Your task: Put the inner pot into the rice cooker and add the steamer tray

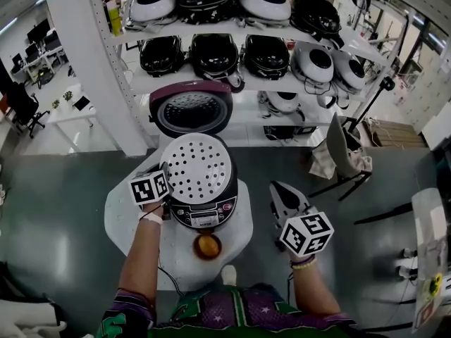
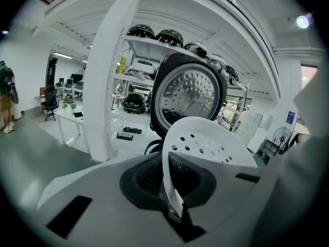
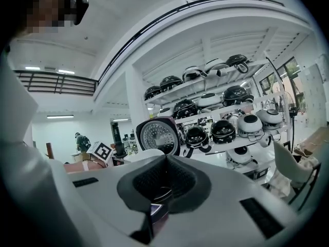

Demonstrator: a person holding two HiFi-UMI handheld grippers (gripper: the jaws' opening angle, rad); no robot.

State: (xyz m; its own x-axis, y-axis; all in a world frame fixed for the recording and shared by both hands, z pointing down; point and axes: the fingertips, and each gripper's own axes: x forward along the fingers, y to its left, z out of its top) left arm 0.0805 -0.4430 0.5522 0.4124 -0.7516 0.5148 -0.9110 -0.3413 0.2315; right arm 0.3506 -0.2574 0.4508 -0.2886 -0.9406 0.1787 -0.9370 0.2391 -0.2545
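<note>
shelves [image 1: 141,83] behind; left gripper [image 2: 175,210] clamps white perforated steamer tray [image 2: 205,143] by its rim; right gripper [image 3: 154,207] closed, empty.

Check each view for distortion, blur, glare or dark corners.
Head view: strong fisheye bends the shelves, but sharp and evenly lit. Left gripper view: black corners, tray crisp, lamp flares. Right gripper view: black corners, background in focus, no glare.

The head view looks steeply down on the white table [image 1: 120,213] and rice cooker [image 1: 204,213]. The left gripper view sits close at the cooker's left, facing its raised lid [image 2: 187,94]. The right gripper view, farther right, shares that lid [image 3: 158,135] and the shelves [image 3: 247,145].
</note>
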